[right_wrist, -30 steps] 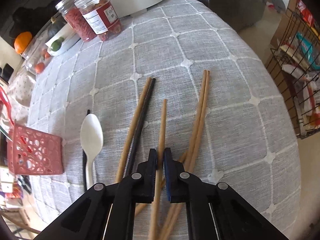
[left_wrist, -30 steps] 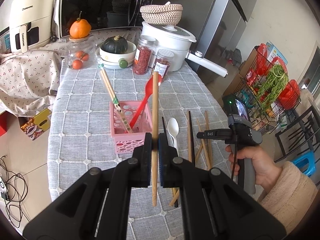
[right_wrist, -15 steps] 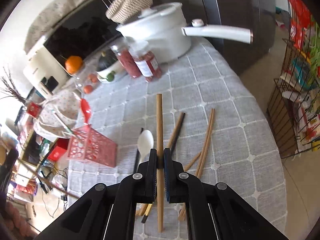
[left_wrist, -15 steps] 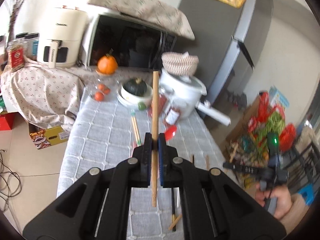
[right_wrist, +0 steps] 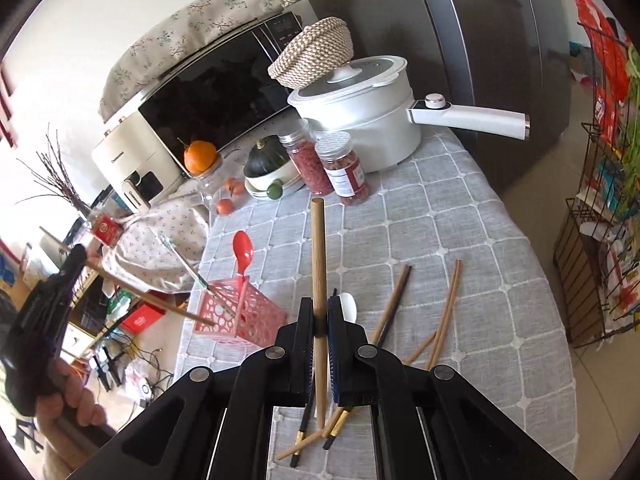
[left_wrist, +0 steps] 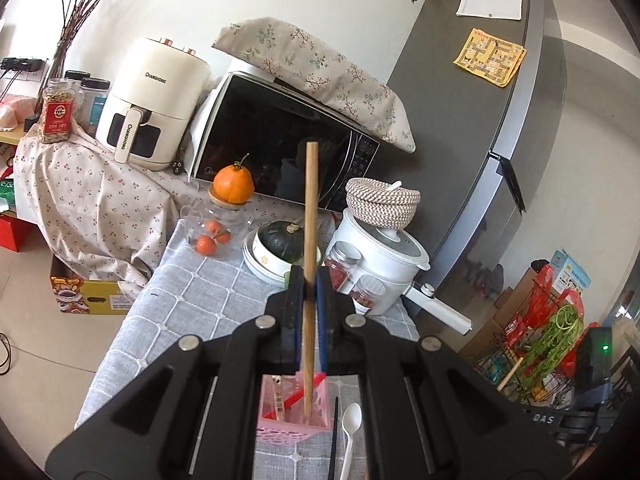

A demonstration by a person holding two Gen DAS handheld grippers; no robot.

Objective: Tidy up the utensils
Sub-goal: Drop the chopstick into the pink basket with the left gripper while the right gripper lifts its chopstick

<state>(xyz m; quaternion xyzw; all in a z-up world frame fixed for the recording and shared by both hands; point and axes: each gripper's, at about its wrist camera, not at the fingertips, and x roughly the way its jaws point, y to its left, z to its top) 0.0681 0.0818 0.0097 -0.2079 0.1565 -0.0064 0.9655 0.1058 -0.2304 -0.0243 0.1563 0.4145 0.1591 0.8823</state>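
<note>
The pink basket (right_wrist: 236,312) stands on the grey checked tabletop (right_wrist: 460,240), at about nine o'clock of the right wrist view's centre, with a red spoon (right_wrist: 243,254) and a patterned chopstick (right_wrist: 188,266) leaning out of it. In the left wrist view the left gripper (left_wrist: 308,294) is clamped on a wooden chopstick (left_wrist: 310,208) that stands nearly upright — its lower end hangs over the basket's open top at six o'clock. The right gripper (right_wrist: 320,314) is likewise closed on a second wooden chopstick (right_wrist: 319,256), held upright above the tabletop. Loose chopsticks (right_wrist: 448,312) lie on the cloth at about four o'clock of that gripper's tips, a dark pair (right_wrist: 394,304) nearer in, and a white spoon (right_wrist: 349,306) lies just beside the tips, partly hidden. Toward twelve o'clock stand two jars of red contents (right_wrist: 332,168) and a white pot with a long handle (right_wrist: 360,112) — a woven basket (right_wrist: 316,56) rests on its lid. At eleven o'clock a dark squash in a bowl (right_wrist: 266,164) sits near an orange (right_wrist: 200,156), with a microwave (right_wrist: 216,96) behind. A hand (right_wrist: 72,396) grips the left tool's handle at eight o'clock.
</note>
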